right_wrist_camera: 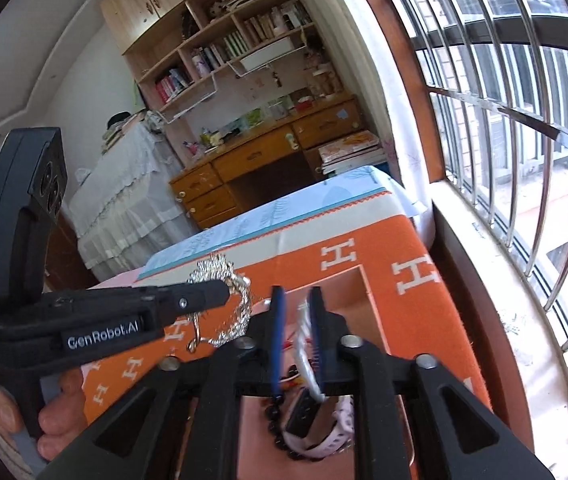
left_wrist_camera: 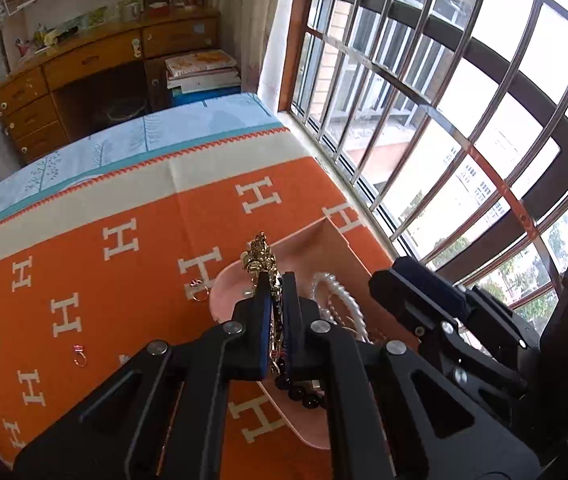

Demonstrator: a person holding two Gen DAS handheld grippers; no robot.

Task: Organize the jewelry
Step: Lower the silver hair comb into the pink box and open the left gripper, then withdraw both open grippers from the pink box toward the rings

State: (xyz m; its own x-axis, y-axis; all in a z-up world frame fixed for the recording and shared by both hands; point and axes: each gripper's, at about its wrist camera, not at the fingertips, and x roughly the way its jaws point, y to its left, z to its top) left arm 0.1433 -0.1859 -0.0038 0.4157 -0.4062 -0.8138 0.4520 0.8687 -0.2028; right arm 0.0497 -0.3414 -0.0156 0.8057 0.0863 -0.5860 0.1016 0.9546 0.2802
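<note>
Here, in the left wrist view, the left gripper (left_wrist_camera: 273,280) is clamped tight on a gold-coloured ornate chain piece (left_wrist_camera: 260,255), whose cluster sticks up past the fingertips while more chain hangs down between the blue pads. Below it sits a shallow pink tray (left_wrist_camera: 223,284) on the orange cloth patterned with white H letters (left_wrist_camera: 123,280), near the cloth's window-side edge. A white pearl strand (left_wrist_camera: 340,300) and a string of dark round beads (left_wrist_camera: 304,398) lie in the tray. 2 small rings lie on the cloth to the left of the tray, apart from it: a silver ring (left_wrist_camera: 197,290) close to the tray's rim and a pink-toned ring (left_wrist_camera: 79,355) further toward the near edge. The right gripper (left_wrist_camera: 416,292) reaches in over the tray from the window side.

In the right wrist view, the right gripper (right_wrist_camera: 296,320) has its jaws partly apart, with a white strand (right_wrist_camera: 308,356) running between the blue pads; I cannot tell whether the pads press on it. Under it, the tray holds the dark beads (right_wrist_camera: 273,412) and a pale pink strap watch with a dark rectangular face (right_wrist_camera: 324,424). The left gripper (right_wrist_camera: 219,292), held in a hand (right_wrist_camera: 43,412), carries the chain piece, which looks silvery here, above the cloth.
</note>
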